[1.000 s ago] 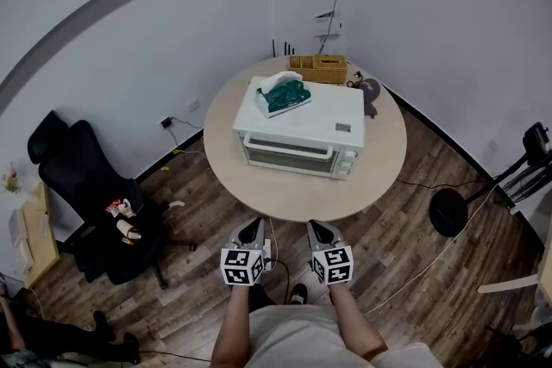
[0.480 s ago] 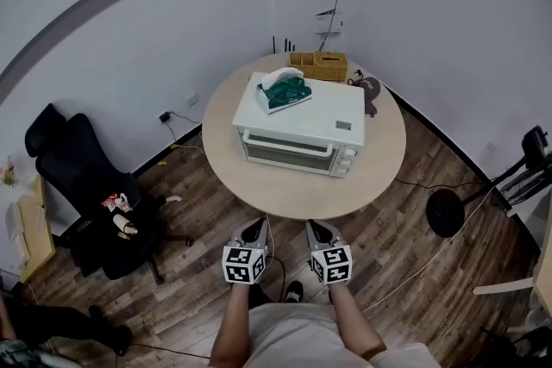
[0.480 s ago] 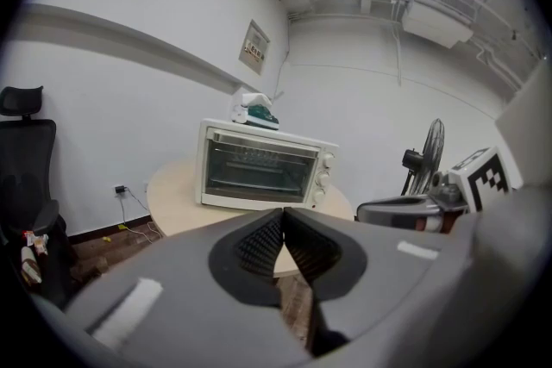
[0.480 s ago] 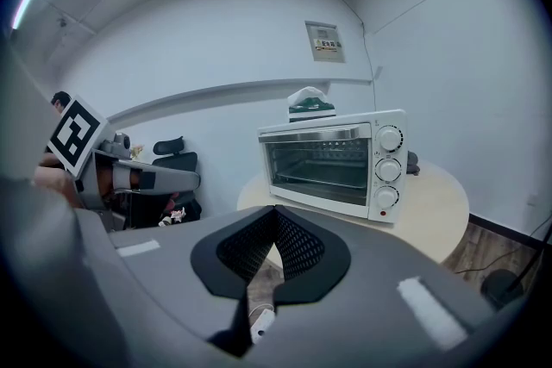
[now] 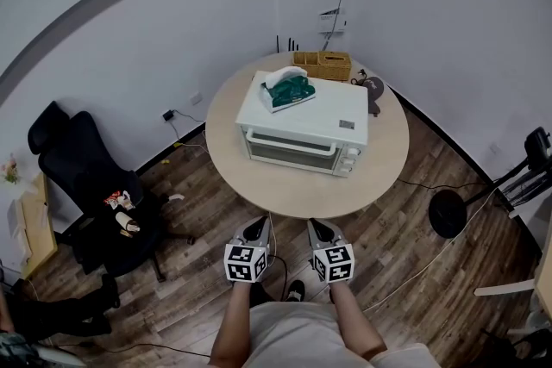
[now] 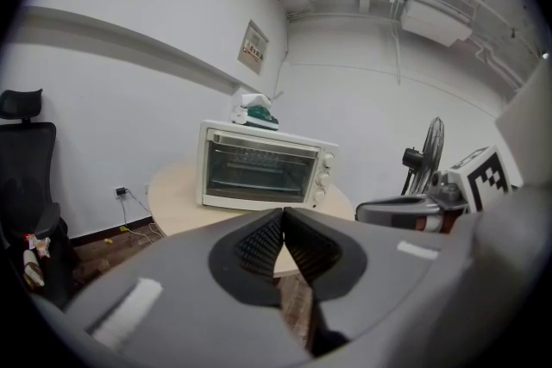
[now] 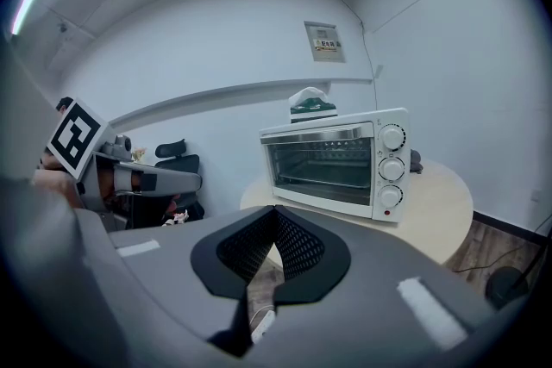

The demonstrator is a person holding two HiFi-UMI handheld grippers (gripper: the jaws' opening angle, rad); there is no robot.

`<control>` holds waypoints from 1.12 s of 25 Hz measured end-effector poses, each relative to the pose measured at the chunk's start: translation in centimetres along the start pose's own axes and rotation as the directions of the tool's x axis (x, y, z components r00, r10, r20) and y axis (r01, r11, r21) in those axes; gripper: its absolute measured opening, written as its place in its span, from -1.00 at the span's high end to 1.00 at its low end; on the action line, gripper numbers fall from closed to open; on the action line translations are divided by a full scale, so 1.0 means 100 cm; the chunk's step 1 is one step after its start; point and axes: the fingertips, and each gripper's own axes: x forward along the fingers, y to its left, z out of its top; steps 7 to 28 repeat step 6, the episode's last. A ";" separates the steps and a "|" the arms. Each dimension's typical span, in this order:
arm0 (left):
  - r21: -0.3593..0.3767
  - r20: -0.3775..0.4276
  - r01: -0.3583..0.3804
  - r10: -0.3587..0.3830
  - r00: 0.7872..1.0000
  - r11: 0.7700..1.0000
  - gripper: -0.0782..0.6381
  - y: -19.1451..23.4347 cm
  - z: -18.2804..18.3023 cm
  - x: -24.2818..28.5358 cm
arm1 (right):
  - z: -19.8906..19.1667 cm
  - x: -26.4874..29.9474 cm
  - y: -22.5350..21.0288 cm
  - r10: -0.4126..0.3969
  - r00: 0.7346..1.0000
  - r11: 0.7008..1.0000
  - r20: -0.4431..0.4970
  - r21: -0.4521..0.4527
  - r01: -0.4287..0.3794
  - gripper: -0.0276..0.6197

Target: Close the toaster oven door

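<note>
A white toaster oven (image 5: 302, 129) stands on the round table (image 5: 293, 198), and its glass door (image 5: 289, 152) looks shut flush against the front. Both grippers hang low near the person's body, short of the table's near edge. My left gripper (image 5: 253, 228) is shut with nothing between its jaws. My right gripper (image 5: 321, 228) beside it is shut and empty too. The left gripper view shows the left gripper (image 6: 283, 209) pointing at the oven (image 6: 263, 168), well short of it. Seen from the right gripper (image 7: 274, 209), the oven (image 7: 336, 164) shows its three knobs (image 7: 392, 166).
A green and white iron-like thing (image 5: 289, 90) lies on the oven's top. Behind it are a wicker basket (image 5: 322, 65) and a dark object (image 5: 373, 90). A black office chair (image 5: 78, 177) stands at the left, a fan's round base (image 5: 447, 213) at the right.
The head view has drifted a little; both grippers stay shut in the same place below the table's edge.
</note>
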 end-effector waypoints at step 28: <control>0.006 0.009 -0.011 0.011 1.000 1.000 0.62 0.002 0.002 -0.002 | 0.000 0.001 0.001 0.004 1.000 1.000 -0.003 -0.005 -0.004 0.91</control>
